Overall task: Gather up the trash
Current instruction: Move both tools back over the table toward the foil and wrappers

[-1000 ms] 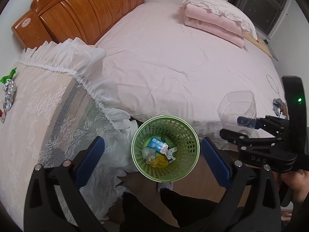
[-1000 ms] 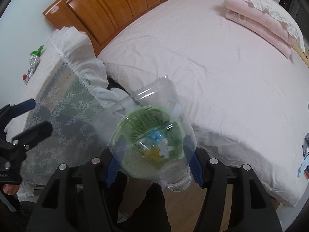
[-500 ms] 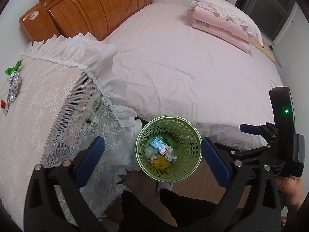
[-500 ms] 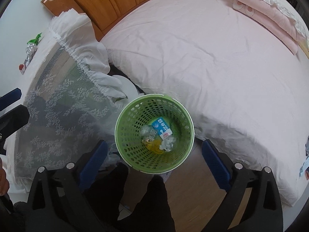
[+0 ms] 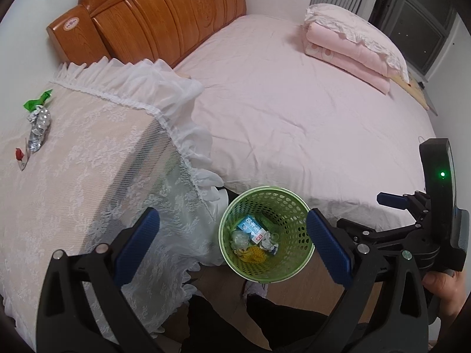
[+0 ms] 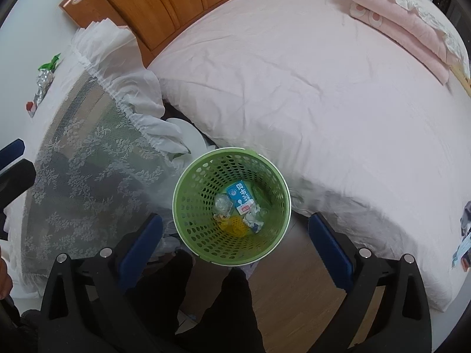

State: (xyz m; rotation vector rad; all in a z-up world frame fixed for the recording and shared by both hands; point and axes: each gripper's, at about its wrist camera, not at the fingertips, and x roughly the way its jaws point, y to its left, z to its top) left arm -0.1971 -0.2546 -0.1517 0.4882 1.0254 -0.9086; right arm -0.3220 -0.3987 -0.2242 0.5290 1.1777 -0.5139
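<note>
Green perforated plastic basket [image 6: 231, 206] standing on the wood-look floor [image 6: 297, 288], straight ahead of the right gripper [image 6: 235, 239] and centred between its blue pads. Round, tapering toward the bottom, walls pierced all over with small oval holes. Inside: a blue-and-white carton [image 6: 240, 196] lying flat, a crumpled clear plastic piece [image 6: 221, 203] to its left, something yellow [image 6: 232, 225] nearer the claw, and scrunched white paper [image 6: 255, 219] on the right.

Right gripper released, jaws spread wide, nothing between them. Left gripper [image 5: 232, 248] likewise spread wide and empty, the same basket [image 5: 266, 234] just ahead between its pads and a little to the right.

More trash far ahead-left of the left claw, on the lace-covered table [image 5: 88, 158]: a green wrapper [image 5: 37, 100], a crinkled silver foil packet [image 5: 39, 126] just nearer, and a small red-and-white scrap [image 5: 20, 157] nearer still. Table cover sheer white, floral lace with a ruffled edge, hanging down beside the basket.

Ahead and to the right, a bed [image 5: 294, 111] under a smooth, lightly creased pale pink sheet, carved glossy wooden headboard [image 5: 159, 17] beyond, folded pink blankets [image 5: 350, 50] under a frilled pillow at the far right.
</note>
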